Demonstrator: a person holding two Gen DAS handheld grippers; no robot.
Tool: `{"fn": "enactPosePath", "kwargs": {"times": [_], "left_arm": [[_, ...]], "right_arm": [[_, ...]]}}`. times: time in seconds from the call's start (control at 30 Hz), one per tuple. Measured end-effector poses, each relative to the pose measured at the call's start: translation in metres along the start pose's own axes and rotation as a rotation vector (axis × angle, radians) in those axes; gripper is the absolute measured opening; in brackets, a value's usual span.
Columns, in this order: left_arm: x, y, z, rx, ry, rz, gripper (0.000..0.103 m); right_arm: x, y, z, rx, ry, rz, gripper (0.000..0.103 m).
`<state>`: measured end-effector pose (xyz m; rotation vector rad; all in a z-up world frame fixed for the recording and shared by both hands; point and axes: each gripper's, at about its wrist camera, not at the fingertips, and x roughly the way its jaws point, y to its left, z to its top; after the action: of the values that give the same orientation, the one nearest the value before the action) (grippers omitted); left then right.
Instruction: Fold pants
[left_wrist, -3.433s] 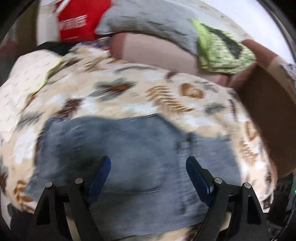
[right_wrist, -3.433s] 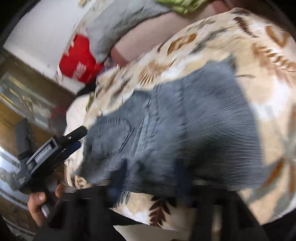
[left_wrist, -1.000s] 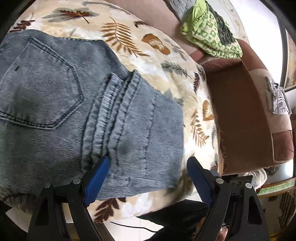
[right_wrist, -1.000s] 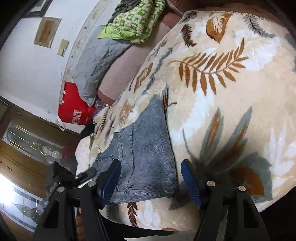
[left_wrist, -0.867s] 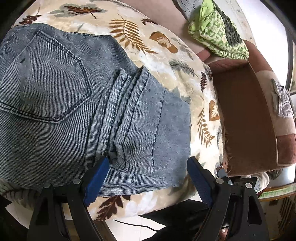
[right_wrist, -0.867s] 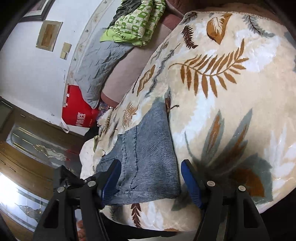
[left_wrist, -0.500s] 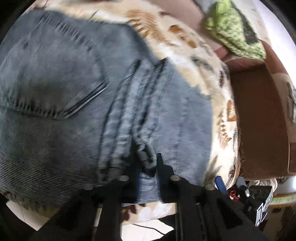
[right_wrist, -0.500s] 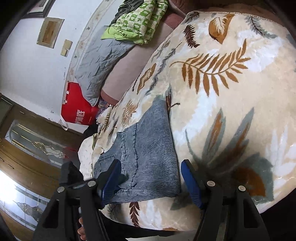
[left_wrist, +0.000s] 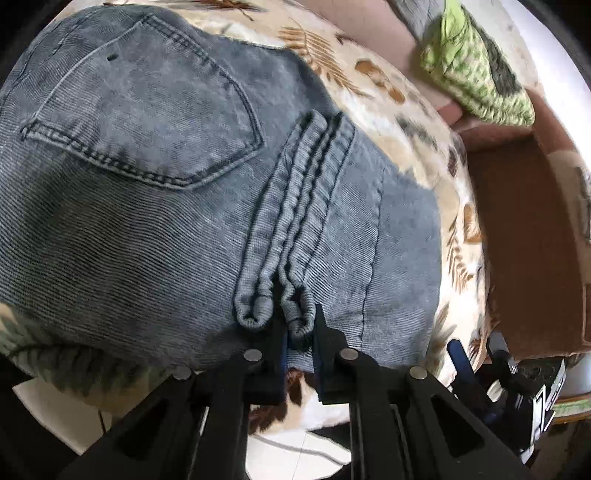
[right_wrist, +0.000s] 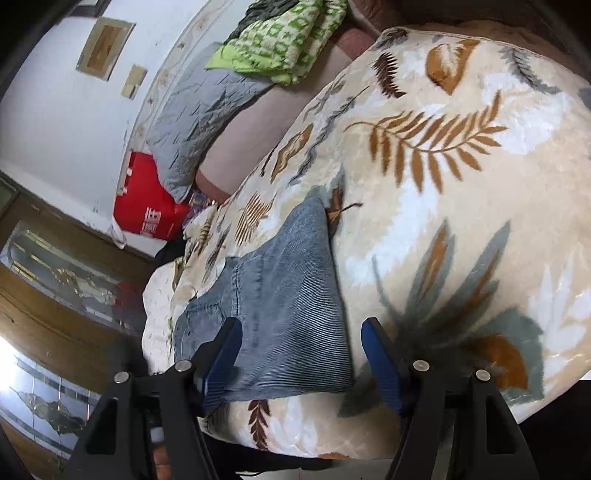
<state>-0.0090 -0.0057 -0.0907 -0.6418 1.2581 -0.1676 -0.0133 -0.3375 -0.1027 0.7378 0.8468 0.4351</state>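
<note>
**Left jaws pinch the hem of the folded jeans; right jaws stand wide**

A cream plush blanket printed with brown and grey leaves (right_wrist: 461, 206) spreads ahead of both grippers and fills most of each view. On it lie the grey-blue washed denim pants (left_wrist: 155, 206), folded into a compact stack. In the left wrist view a stitched back pocket (left_wrist: 147, 122) faces up, ahead and to the left of the jaws, and a bundle of rolled hem edges (left_wrist: 299, 225) runs from further out straight down to them. In the right wrist view the pants (right_wrist: 291, 314) reach into the gap between the jaws on its left side.

A folded green-and-white patterned cloth (right_wrist: 280, 40) sits on a brown sofa back far ahead of the right jaws, above a grey quilted cushion (right_wrist: 199, 125) and a red bag (right_wrist: 151, 214) further left.

The left gripper (left_wrist: 299, 332) has its jaws closed together on the near end of the hem bundle. The right gripper (right_wrist: 301, 354) holds nothing; its blue-padded jaws stand wide apart, spanning the near edge of the pants where it meets the blanket.
</note>
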Motion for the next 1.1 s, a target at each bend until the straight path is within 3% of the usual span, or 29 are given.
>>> {"fn": "enactPosePath", "kwargs": {"times": [0.2, 0.27, 0.3, 0.33, 0.37, 0.4, 0.43, 0.5, 0.6, 0.67, 0.73, 0.83, 1.0, 1.1], "left_arm": [[0.000, -0.005, 0.003, 0.019, 0.010, 0.002, 0.014], [0.000, -0.005, 0.003, 0.033, 0.015, 0.003, 0.014], [-0.001, -0.006, 0.003, 0.038, 0.018, -0.005, 0.014], [-0.005, -0.006, 0.001, 0.049, 0.022, -0.006, 0.016], [-0.008, -0.010, 0.002, 0.063, 0.016, 0.004, 0.017], [-0.015, -0.014, 0.001, 0.078, -0.001, 0.012, 0.024], [-0.025, -0.020, 0.001, 0.091, -0.038, 0.016, 0.037], [-0.049, -0.032, 0.001, 0.117, -0.129, -0.020, 0.055], [-0.060, -0.051, 0.002, 0.183, -0.184, -0.083, 0.064], [-0.038, -0.053, 0.006, 0.193, -0.127, -0.062, 0.064], [-0.005, -0.040, 0.007, 0.166, -0.045, 0.017, 0.061], [0.003, -0.037, 0.002, 0.253, -0.090, 0.097, 0.054], [0.004, -0.040, 0.002, 0.281, -0.092, 0.107, 0.054], [0.003, -0.041, 0.000, 0.294, -0.099, 0.110, 0.054]], "right_arm": [[0.019, 0.034, 0.007, -0.034, 0.063, 0.091, 0.071], [0.041, 0.033, 0.008, -0.001, 0.143, 0.143, 0.077], [0.056, 0.026, 0.005, 0.020, 0.193, 0.125, 0.077], [0.073, 0.012, -0.001, 0.063, 0.253, 0.050, 0.076], [0.079, 0.002, -0.004, 0.101, 0.267, 0.053, 0.075], [0.075, -0.001, -0.003, 0.106, 0.239, 0.080, 0.074], [0.074, 0.000, -0.002, 0.106, 0.255, 0.082, 0.074], [0.076, 0.000, -0.002, 0.096, 0.268, 0.078, 0.074], [0.078, -0.003, -0.003, 0.108, 0.261, 0.089, 0.075], [0.079, -0.007, -0.003, 0.130, 0.259, 0.104, 0.075], [0.079, -0.011, -0.002, 0.158, 0.257, 0.130, 0.075], [0.073, -0.019, 0.002, 0.224, 0.277, 0.174, 0.074], [0.058, 0.006, 0.043, 0.163, 0.243, 0.182, 0.074], [0.075, 0.017, 0.078, 0.141, 0.242, 0.195, 0.075]]}}
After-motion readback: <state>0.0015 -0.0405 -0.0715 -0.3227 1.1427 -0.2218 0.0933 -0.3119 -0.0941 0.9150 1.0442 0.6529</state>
